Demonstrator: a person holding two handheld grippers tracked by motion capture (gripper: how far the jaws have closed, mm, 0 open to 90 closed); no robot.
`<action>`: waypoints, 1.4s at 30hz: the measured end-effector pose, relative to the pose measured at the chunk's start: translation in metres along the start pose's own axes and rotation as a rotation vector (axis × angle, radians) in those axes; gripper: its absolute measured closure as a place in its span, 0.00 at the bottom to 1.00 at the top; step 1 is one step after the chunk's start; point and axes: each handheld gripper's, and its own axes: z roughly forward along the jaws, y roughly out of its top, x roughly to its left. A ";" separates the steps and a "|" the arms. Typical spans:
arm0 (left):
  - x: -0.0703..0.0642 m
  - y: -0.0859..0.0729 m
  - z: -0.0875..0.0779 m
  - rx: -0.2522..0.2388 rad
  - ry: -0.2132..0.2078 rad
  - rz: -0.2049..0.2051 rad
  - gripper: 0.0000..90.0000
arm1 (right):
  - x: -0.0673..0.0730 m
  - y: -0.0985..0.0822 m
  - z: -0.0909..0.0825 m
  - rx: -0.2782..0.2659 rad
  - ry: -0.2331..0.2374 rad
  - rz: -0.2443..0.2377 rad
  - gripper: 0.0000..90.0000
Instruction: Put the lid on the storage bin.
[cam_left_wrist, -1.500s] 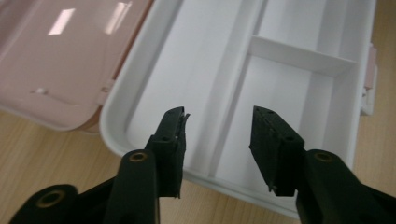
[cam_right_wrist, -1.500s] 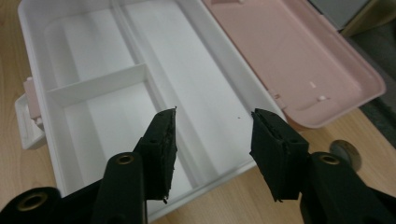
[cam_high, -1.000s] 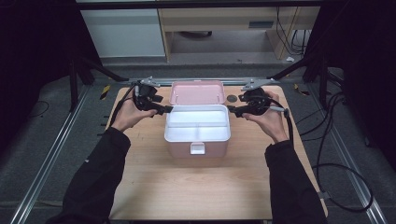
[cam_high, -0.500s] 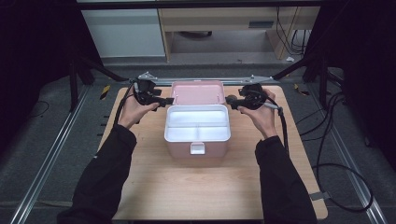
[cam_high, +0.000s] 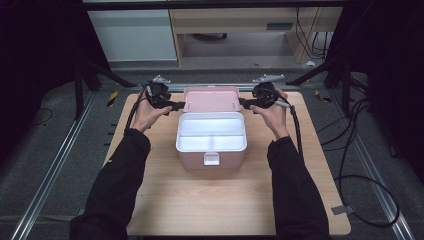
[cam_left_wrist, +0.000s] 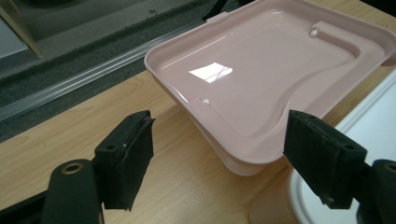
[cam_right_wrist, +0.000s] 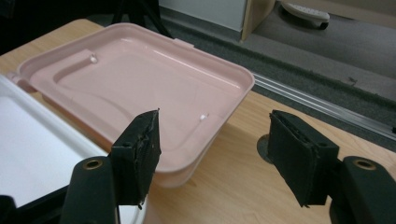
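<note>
Pink lid (cam_high: 211, 99) lies flat and open on the far side of the table (cam_high: 165, 200), hinged back behind its box (cam_high: 211, 150), inner face up. The box sits at the middle of the table, with a white tray (cam_high: 211, 134) in its top and a latch (cam_high: 211, 159) on its near wall.

Your left gripper (cam_high: 179, 105) sits at the lid's left edge. In the left gripper view its jaws have just been widening and stand apart, with the lid's corner (cam_left_wrist: 243, 158) between the pads but not pressed. Your right gripper (cam_high: 243, 102) sits at the lid's right edge. In the right gripper view its jaws are spread too, with the lid's corner (cam_right_wrist: 205, 140) beside one pad (cam_right_wrist: 140, 154), and nothing gripped.
</note>
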 end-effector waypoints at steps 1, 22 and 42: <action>0.000 0.000 0.001 -0.010 -0.005 -0.012 0.26 | 0.000 0.000 0.003 -0.010 0.002 0.009 0.40; 0.005 -0.013 0.052 0.047 -0.048 -0.096 0.26 | 0.003 -0.010 0.055 0.067 0.045 0.073 0.38; -0.001 -0.012 0.057 0.063 -0.037 -0.141 0.47 | -0.003 -0.019 0.069 0.139 0.082 0.129 0.49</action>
